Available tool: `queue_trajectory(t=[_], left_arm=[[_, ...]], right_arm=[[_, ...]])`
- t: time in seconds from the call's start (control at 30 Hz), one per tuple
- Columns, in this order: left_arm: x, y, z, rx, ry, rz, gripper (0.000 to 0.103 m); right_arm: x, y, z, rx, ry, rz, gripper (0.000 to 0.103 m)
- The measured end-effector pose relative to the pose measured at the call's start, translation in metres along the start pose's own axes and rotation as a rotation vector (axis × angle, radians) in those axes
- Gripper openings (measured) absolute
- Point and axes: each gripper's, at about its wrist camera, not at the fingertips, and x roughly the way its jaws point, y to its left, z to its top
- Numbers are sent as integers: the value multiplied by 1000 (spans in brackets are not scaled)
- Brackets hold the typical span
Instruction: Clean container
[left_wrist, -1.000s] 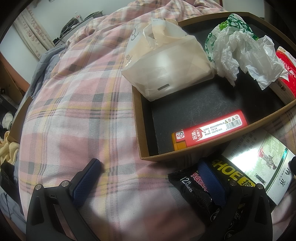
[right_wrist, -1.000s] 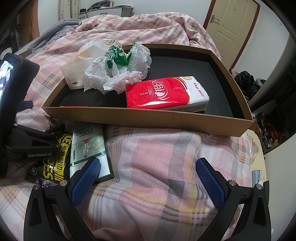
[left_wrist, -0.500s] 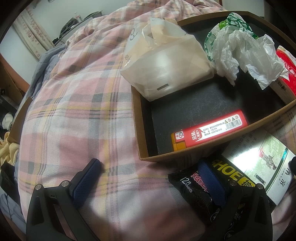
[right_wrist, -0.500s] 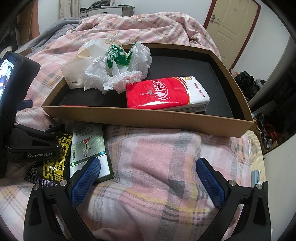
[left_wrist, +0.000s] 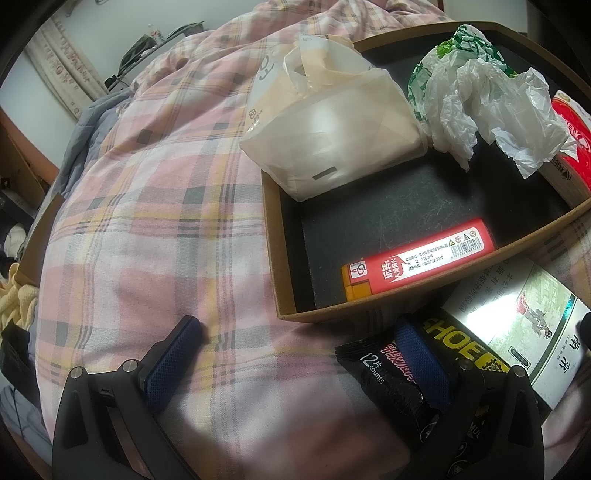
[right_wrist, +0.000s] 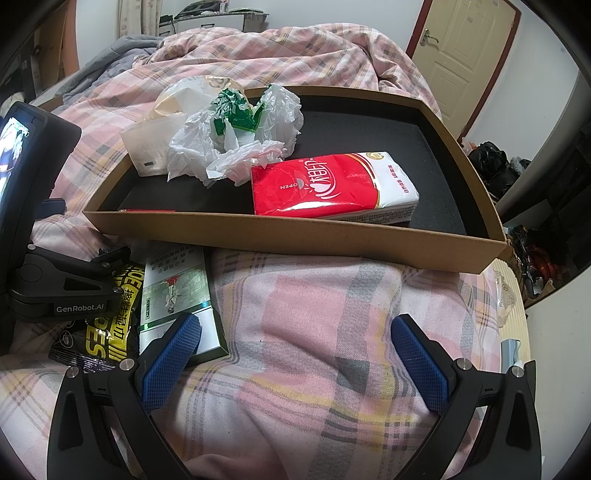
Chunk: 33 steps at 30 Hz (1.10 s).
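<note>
A shallow brown cardboard tray (right_wrist: 295, 236) (left_wrist: 271, 254) with a black floor rests on a pink plaid bedcover. Inside lie a red tissue pack (right_wrist: 332, 188) (left_wrist: 572, 136), crumpled white and green plastic (right_wrist: 240, 136) (left_wrist: 480, 107), a cream bag (left_wrist: 332, 136) (right_wrist: 155, 144) over the far-left corner, and a red lighter (left_wrist: 417, 258). My left gripper (left_wrist: 299, 354) is open, just outside the tray's near-left corner, its right finger over a black wipes packet (left_wrist: 388, 373). Open too, my right gripper (right_wrist: 295, 347) hovers over the bedcover before the tray's front wall.
A white and green box (right_wrist: 177, 295) (left_wrist: 524, 317) and a black and yellow packet (right_wrist: 110, 325) lie on the bedcover before the tray. The left gripper's body (right_wrist: 62, 288) is at the right view's left edge. A door (right_wrist: 461, 55) and floor clutter (right_wrist: 517, 177) stand right.
</note>
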Motion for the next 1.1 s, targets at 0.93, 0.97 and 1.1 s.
queue_trajectory(t=[0.93, 0.97, 1.1], left_arm=[[0, 0, 0, 1, 0, 2, 103], [0, 1, 0, 1, 1, 1, 103], [0, -1, -1, 6, 3, 7, 103]], right_arm=[[-1, -1, 1, -5, 2, -7, 102], [-1, -1, 0, -5, 2, -7, 102], [0, 4, 2, -26, 8, -34, 102]])
